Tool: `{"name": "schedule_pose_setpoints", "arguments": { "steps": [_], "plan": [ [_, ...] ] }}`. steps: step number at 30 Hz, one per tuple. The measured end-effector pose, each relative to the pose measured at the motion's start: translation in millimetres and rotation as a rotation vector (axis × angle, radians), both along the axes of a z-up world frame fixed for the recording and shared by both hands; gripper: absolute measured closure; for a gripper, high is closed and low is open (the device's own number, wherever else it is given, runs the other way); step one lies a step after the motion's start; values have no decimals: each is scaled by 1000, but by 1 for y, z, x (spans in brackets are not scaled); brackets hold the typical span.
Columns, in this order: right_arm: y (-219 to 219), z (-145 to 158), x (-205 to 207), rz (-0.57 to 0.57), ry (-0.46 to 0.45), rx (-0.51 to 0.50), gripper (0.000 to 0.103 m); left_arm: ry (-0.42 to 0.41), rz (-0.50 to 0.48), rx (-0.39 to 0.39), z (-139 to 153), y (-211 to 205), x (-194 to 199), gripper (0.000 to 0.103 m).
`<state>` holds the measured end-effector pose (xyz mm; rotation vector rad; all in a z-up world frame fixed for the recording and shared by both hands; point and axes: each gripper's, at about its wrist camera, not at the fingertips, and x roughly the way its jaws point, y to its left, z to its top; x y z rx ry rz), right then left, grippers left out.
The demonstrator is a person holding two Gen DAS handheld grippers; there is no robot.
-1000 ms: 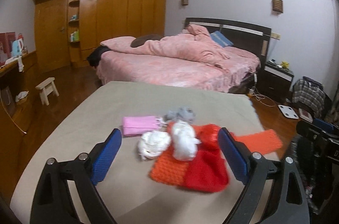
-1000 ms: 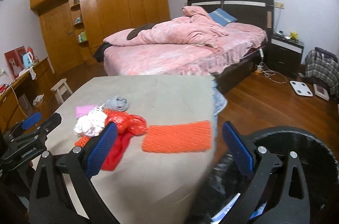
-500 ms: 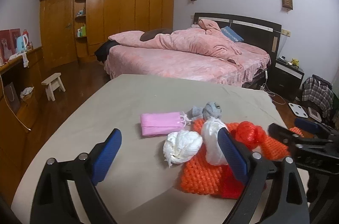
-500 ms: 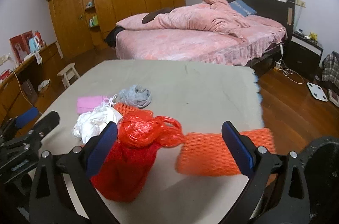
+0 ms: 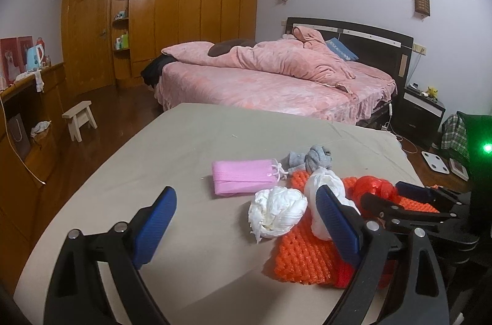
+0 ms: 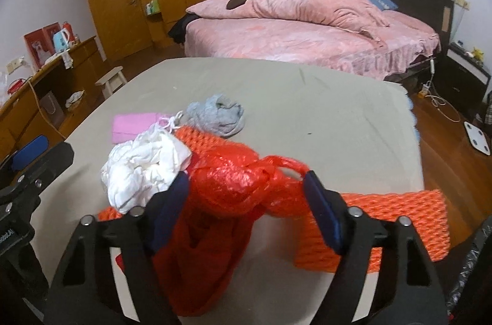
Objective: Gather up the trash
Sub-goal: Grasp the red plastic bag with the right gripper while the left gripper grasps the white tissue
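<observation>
The right gripper [image 6: 246,189] is closing, the crumpled red plastic bag [image 6: 236,180] between its jaws: light, soft, slippery, best pinched at the knotted bulk. The left gripper [image 5: 246,220] hangs open beside it.

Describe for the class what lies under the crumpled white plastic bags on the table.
An orange foam net lies partly under the white plastic bags. How far it extends beneath them is hidden.

Both wrist views look down, close — sharing the table [image 5: 184,140], perhaps.

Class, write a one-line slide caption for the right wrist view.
Right gripper jaws closing around a crumpled red plastic bag on the beige table.
</observation>
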<state>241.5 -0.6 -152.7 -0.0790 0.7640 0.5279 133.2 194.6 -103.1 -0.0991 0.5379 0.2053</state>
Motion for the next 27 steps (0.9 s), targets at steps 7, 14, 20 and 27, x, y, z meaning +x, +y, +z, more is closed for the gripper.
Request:
{"name": "schedule_pose_setpoints", "arguments": {
  "steps": [7, 14, 20, 27],
  "plan": [
    [1, 8, -5, 53, -10, 27, 64, 0, -8, 3, 2, -4, 1, 13],
    [-13, 34, -14, 38, -73, 71, 65, -9, -30, 3, 6, -15, 1, 17],
    [-34, 42, -16, -16, -92, 75, 65, 8, -90, 1, 1, -35, 8, 26],
    [-57, 44, -21, -75, -88, 92, 65, 51, -149, 7, -10, -61, 24, 50]
  ]
}}
